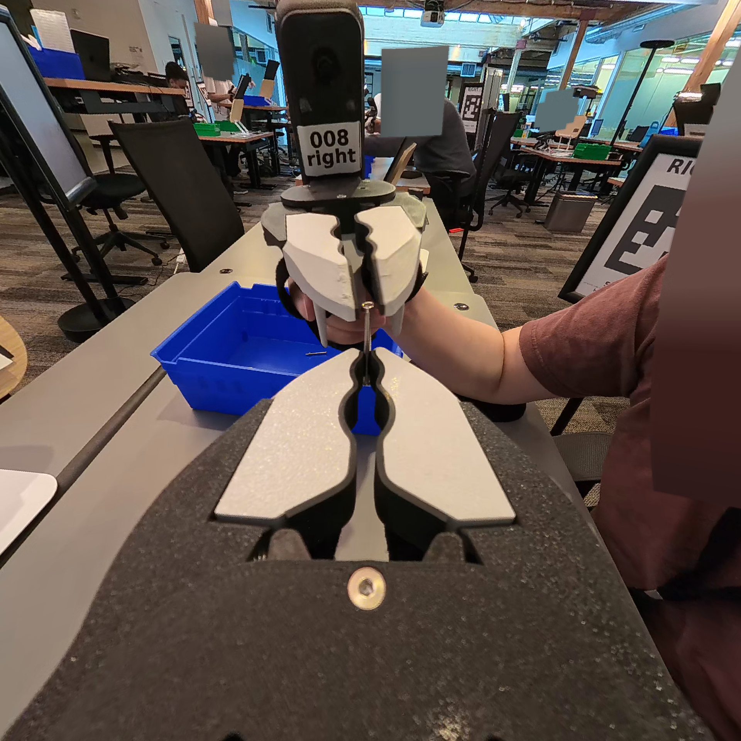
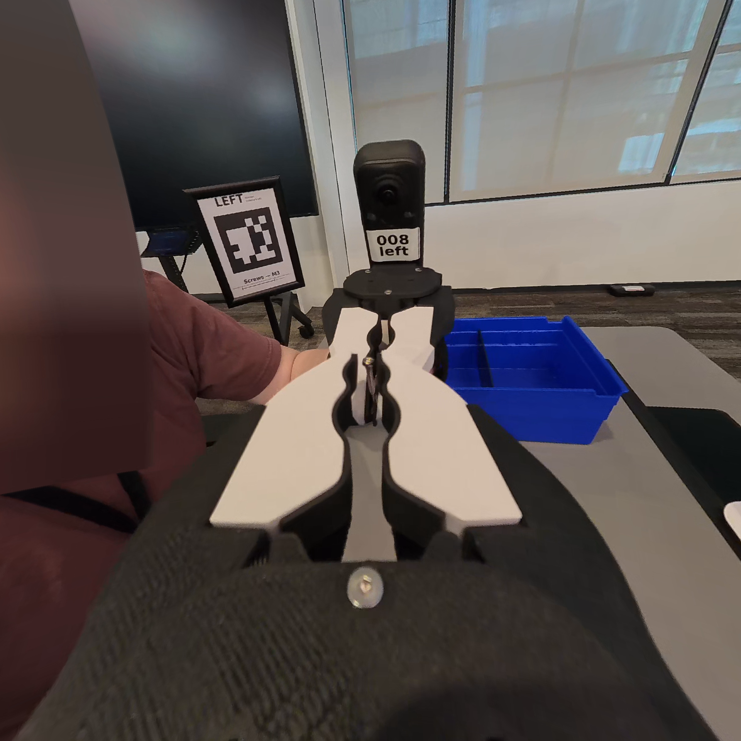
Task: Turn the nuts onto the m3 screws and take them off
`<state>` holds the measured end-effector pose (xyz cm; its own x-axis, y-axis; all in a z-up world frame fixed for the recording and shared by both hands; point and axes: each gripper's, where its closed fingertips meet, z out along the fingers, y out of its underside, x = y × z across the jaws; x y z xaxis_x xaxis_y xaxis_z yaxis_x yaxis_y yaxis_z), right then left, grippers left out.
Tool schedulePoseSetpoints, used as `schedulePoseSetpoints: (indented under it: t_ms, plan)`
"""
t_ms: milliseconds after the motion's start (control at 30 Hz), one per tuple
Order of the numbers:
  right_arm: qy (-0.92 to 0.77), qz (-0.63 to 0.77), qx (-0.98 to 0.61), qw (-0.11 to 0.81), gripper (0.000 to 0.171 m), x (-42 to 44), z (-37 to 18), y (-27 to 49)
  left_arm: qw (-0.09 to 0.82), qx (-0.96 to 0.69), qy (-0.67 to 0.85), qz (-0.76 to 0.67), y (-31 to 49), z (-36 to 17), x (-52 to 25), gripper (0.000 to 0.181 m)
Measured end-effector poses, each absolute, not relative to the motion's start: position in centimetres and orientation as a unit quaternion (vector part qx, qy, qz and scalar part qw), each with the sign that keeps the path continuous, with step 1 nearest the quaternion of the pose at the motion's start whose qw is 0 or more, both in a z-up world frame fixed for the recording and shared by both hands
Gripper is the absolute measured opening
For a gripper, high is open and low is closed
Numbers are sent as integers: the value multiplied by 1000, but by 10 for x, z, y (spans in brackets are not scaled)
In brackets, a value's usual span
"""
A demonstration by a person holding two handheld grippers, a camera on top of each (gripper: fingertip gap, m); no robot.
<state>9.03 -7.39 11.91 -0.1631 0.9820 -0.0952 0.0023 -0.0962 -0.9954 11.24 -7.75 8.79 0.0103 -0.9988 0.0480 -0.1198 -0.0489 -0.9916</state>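
A long thin M3 screw (image 1: 367,341) stands almost upright between the two grippers, which face each other above the grey table. My left gripper (image 1: 367,357) is shut on the screw's lower part, clamped in the notch near its tips. My right gripper (image 2: 368,361) is shut at the screw's top end, on a small silver piece (image 1: 367,306); I cannot tell if it is the nut or the head. In the right wrist view the screw (image 2: 372,391) shows through the gap between the fingers, with the left gripper (image 2: 379,341) just behind.
A blue bin (image 1: 208,385) sits on the table (image 1: 100,401) under the grippers with one loose screw (image 1: 316,353) inside; it shows with a divider in the right wrist view (image 2: 541,413). A person's arm (image 1: 461,353) holds the right gripper. Framed marker signs (image 2: 248,244) stand beside the table. The grippers are tip to tip, or close to it.
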Motion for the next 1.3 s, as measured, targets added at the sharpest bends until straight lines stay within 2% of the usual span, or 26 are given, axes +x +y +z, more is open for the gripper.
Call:
schedulePoseSetpoints:
  t_ms: [267, 533, 933, 1100, 1300]
  plan:
    - [-527, 566, -463, 434, 6, 91, 118, -78, 447, -535, 522, -492, -83, 88, 114, 2]
    - [-581, 659, -305, 368, 6, 98, 130, -137, 285, -417, 553, -662, -150, 103, 112, 2]
    - [-569, 725, -229, 314, 6, 98, 134, -161, 172, -338, 532, -757, -176, 109, 106, 2]
    - [-562, 735, -228, 304, 6, 97, 134, -162, 187, -340, 539, -748, -176, 109, 107, 2]
    - [-556, 697, -275, 359, 6, 92, 134, -144, 257, -380, 544, -702, -160, 108, 110, 2]
